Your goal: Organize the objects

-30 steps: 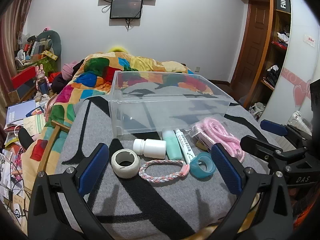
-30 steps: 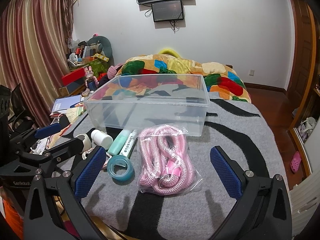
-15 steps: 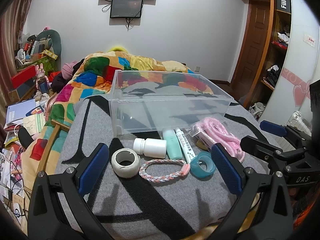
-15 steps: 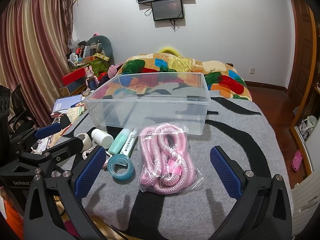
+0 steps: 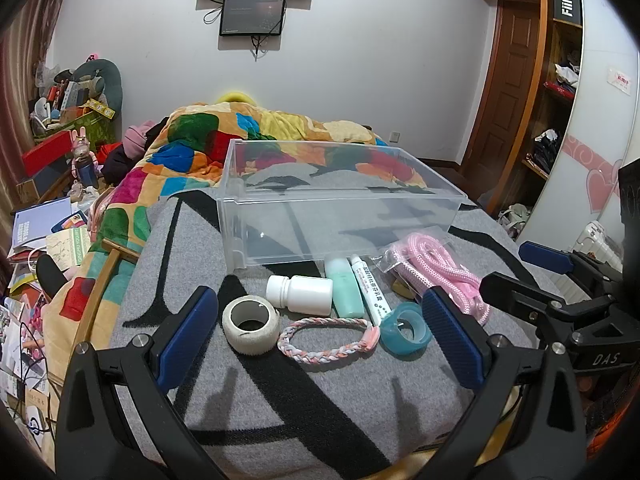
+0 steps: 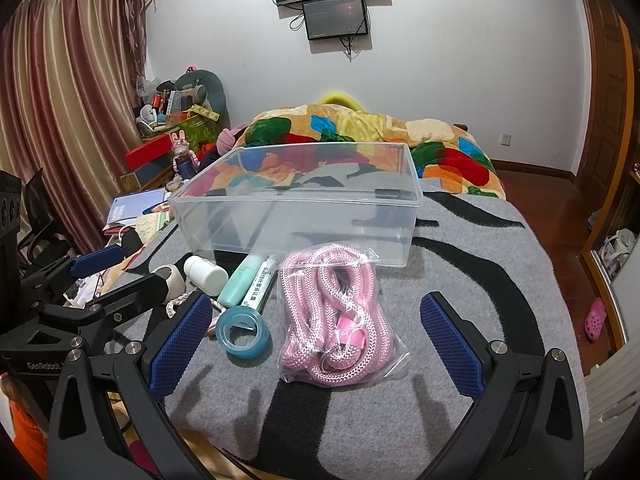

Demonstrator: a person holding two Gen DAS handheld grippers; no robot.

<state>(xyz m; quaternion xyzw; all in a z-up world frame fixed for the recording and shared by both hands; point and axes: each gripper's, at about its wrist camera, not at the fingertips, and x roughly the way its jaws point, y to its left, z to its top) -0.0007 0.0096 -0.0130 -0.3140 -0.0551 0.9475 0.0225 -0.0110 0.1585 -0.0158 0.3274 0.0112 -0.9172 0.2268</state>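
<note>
Two blue-padded grippers, left and right, we hold spread wide, empty. Bagged pink woven rope, glossy teal tape ring, matte white bottle lie before clear rectangular plastic bin on grey felted blanket.
</note>
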